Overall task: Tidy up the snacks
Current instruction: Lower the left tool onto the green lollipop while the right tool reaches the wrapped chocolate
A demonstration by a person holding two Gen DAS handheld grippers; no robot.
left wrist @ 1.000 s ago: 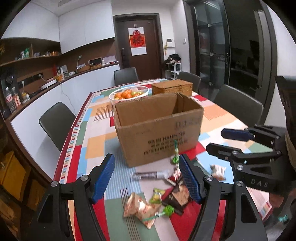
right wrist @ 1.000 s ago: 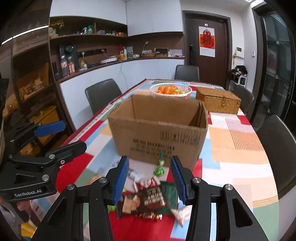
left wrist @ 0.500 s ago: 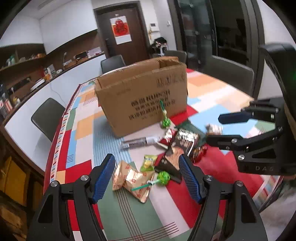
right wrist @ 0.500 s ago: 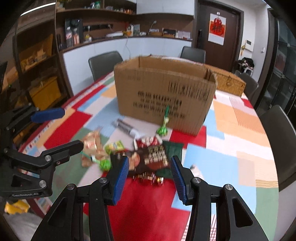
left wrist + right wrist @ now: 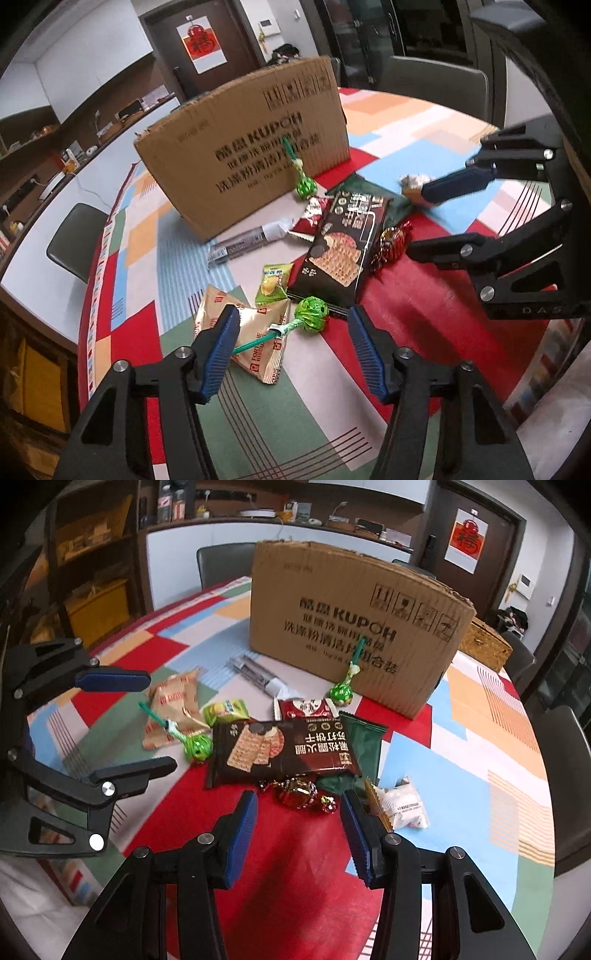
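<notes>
Patchwork-clothed table (image 5: 480, 738) under cardboard box (image 5: 351, 627), scattered snack packets (image 5: 280, 753), wicker box (image 5: 484, 642).

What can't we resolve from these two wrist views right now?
- Cardboard box interior: both views see only its outer wall, so contents unknown.
- Green packet: mostly under the dark cracker pack; label hidden.
- Wicker box: right view, cut off by the cardboard box.
- Small print on the silver tube: too small.

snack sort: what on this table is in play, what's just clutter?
In play:
- cardboard box
- dark cracker pack
- two green lollipops
- gold biscuit packs
- red foil candy
- white wrapped snack
- small green packet
- left gripper, right gripper, jaws open

Lying about:
- wicker box
- chairs
- counter clutter
</notes>
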